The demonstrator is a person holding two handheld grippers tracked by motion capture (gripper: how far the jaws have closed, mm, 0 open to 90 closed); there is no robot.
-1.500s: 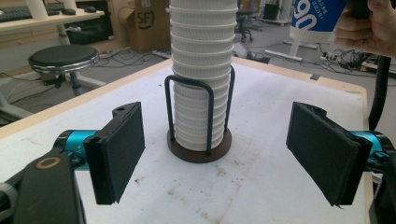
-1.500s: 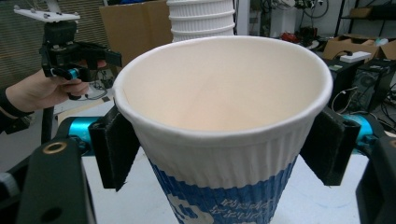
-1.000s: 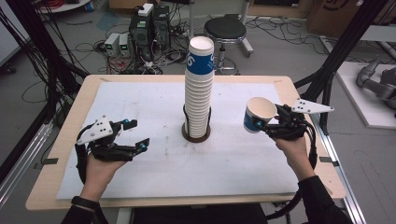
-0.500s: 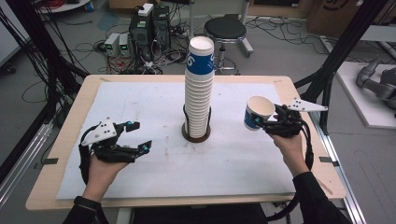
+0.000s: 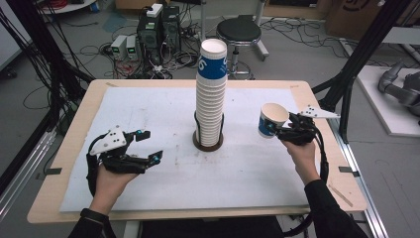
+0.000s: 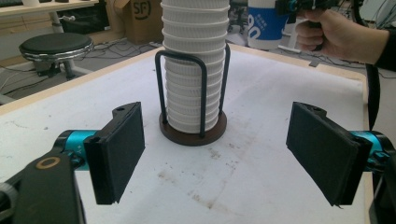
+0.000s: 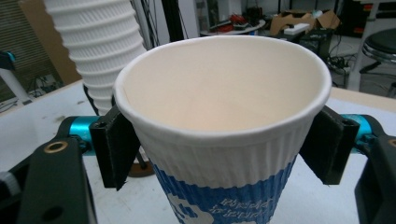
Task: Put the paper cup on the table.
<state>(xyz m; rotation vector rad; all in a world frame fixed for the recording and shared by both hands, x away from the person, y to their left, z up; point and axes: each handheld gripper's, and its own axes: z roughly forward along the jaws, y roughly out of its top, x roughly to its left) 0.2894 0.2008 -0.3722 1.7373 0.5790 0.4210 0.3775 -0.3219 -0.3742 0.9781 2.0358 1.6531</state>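
Over the last second the right gripper (image 5: 278,130), clamped on a single paper cup (image 5: 270,120), has drifted slightly from the cup stack (image 5: 211,94) above the table (image 5: 69,129), suggesting removal, while the left gripper (image 5: 151,147) stays open, empty.

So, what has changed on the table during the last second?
Very little. The right gripper has stayed shut on the single cup, held above the table, perhaps drifting slightly toward the person. The left gripper has stayed open and hardly shifted. The stack of cups in its holder has not moved.
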